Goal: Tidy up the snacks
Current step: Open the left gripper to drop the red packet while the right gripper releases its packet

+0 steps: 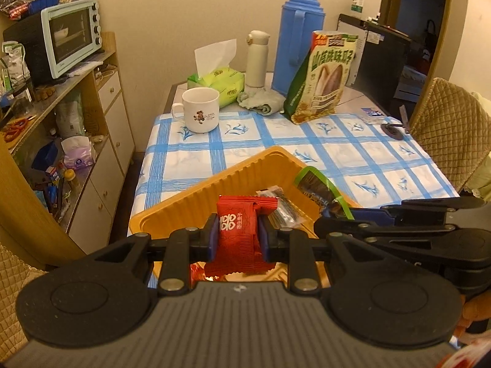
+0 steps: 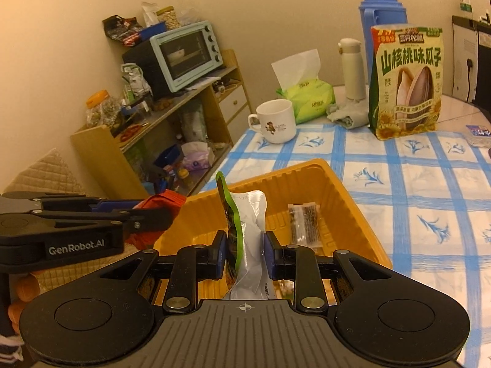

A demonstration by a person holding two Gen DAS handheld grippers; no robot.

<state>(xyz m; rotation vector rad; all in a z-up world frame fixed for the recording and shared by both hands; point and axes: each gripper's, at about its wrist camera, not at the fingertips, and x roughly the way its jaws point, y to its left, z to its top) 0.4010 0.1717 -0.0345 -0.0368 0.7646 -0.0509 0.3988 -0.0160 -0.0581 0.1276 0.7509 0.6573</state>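
Two snack packets are held over the orange tray (image 2: 343, 202), one in each gripper. The left gripper (image 1: 237, 237) has its fingers (image 1: 212, 236) pinching a red packet (image 1: 237, 230) by its two side edges; the packet stands with its long axis roughly upright, white print facing the left wrist camera, its lower crimped end hanging below the fingers above the tray's near part. The right gripper (image 2: 245, 253) has its fingers (image 2: 268, 254) pressed on a green-edged packet (image 2: 242, 236), gripped low down so that its long axis runs up and slightly to the left in the right wrist view, the silver back turned to the right and the green seam curling at the top. Inside the tray a slim clear-wrapped dark bar (image 2: 305, 225) lies flat on the floor, its length running away from the right camera toward the far wall. The tray sits on the blue-checked counter (image 2: 429, 190), well short of the white mug (image 2: 274, 121), the tissue pack (image 2: 310, 98) and the upright sunflower-seed bag (image 2: 406, 82).
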